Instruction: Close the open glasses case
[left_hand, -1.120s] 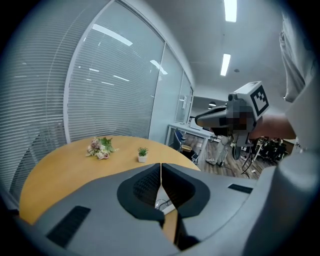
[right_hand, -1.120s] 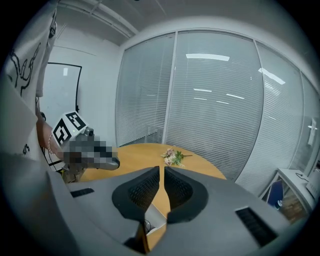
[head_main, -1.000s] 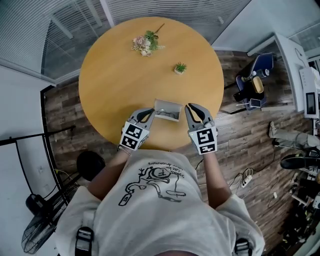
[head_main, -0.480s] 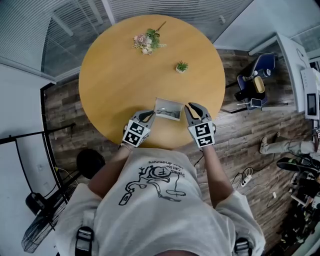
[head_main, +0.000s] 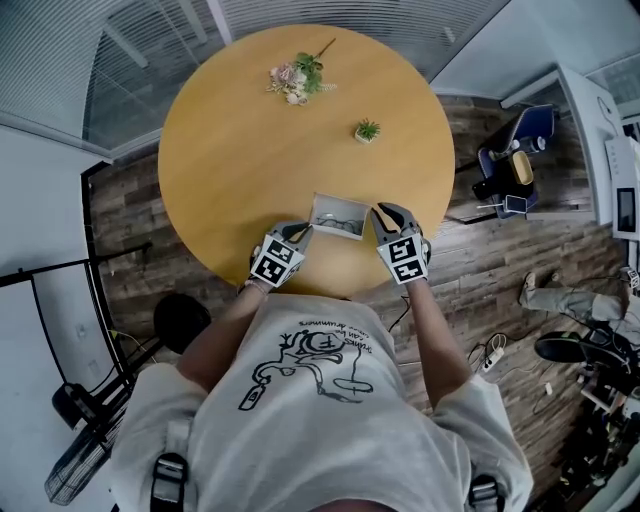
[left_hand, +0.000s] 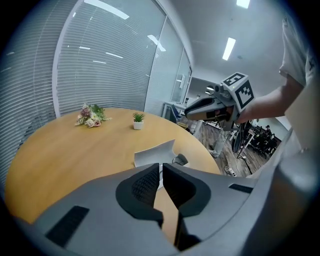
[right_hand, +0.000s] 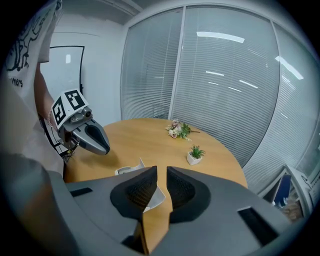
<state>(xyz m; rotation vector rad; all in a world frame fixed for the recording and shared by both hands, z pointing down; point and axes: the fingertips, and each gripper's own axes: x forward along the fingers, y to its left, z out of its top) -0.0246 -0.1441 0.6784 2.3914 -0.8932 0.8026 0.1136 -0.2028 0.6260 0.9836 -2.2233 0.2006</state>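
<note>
Near edge of the round surface (head_main: 250, 150), right in front of the person: the open glasses case (head_main: 337, 216), with one set of tongs on each side of it, close but not touching.

Left tongs (head_main: 302, 230): pads all but together, bare slit, nothing in it. Right tongs (head_main: 379, 213): jaws have just been opening, now moderately apart, nothing between them; the case sits beyond the tips.

Case looks like a light rigid shell with its lid (left_hand: 155, 152) standing up on the far side. Something dark is in the tray, too small to identify.

My read:
- It should slide easily on smooth wood, so it needs bracing.
- The shell is probably slick, so pushing beats pinching.
- Pin the tray's near rim with one side and press the lid's free top edge down and toward the person with the other.
- The contents may be fragile, so go gently at the snap.
</note>
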